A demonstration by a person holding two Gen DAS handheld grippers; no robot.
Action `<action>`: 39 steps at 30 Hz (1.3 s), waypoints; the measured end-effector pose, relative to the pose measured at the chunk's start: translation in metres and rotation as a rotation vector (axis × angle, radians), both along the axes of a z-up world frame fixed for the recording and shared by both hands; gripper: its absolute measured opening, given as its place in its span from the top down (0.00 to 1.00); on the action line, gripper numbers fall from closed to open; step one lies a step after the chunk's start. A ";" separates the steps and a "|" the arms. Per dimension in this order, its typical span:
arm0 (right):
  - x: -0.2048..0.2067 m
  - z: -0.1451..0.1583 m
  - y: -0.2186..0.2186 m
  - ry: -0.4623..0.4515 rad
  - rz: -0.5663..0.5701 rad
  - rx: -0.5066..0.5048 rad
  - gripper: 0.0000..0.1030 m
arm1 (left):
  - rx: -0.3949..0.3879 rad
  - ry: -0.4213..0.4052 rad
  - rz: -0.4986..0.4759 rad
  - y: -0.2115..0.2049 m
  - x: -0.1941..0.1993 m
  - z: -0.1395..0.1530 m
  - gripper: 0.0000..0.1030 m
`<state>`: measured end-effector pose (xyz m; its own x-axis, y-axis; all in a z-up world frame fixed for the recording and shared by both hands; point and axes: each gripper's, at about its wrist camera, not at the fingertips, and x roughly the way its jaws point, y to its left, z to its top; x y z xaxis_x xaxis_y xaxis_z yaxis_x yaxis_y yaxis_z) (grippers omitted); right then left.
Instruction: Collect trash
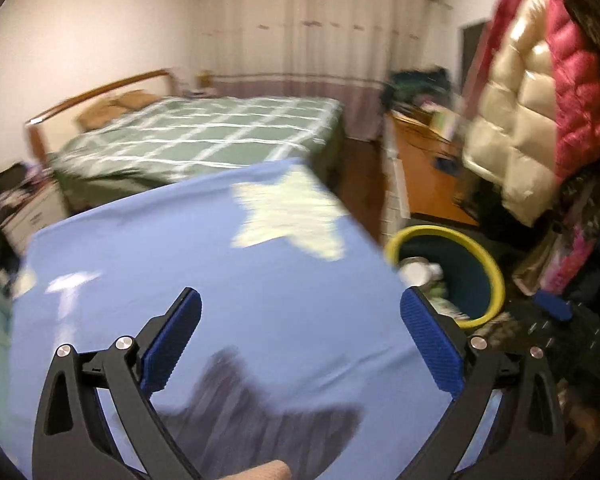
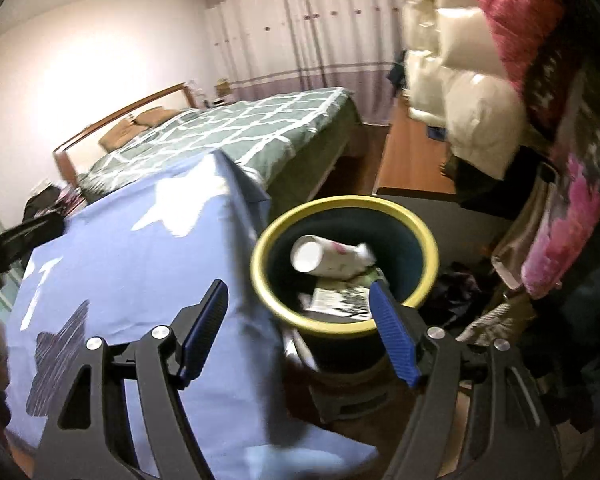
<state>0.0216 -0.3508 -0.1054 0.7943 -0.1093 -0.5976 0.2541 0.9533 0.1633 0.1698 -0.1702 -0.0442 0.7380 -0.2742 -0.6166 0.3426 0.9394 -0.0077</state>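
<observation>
A dark bin with a yellow rim (image 2: 262,248) stands on the floor right of a blue star-print cloth (image 2: 132,248). A white cup (image 2: 328,258) is in the bin's mouth, above printed paper trash (image 2: 336,300); the cup is blurred. My right gripper (image 2: 298,300) is open and empty, just above the bin's near rim. My left gripper (image 1: 300,312) is open and empty over the blue cloth (image 1: 220,264). The bin (image 1: 494,272) shows at the right in the left wrist view, with pale trash (image 1: 420,270) inside.
A bed with a green checked cover (image 1: 204,136) lies behind the cloth. Puffy white and red coats (image 1: 540,92) hang at the right over a wooden desk (image 1: 424,176). Bags and clutter (image 2: 500,312) crowd the floor right of the bin.
</observation>
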 end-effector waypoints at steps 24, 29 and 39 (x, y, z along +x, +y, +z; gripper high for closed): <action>-0.046 0.035 0.053 -0.087 0.067 -0.069 0.28 | -0.047 -0.129 0.314 0.136 -0.139 0.004 0.05; -0.045 0.034 0.052 -0.090 0.064 -0.068 0.27 | -0.046 -0.114 0.304 0.132 -0.134 0.000 0.05; -0.040 0.034 0.054 -0.078 0.074 -0.069 0.27 | -0.052 -0.107 0.316 0.133 -0.129 -0.003 0.05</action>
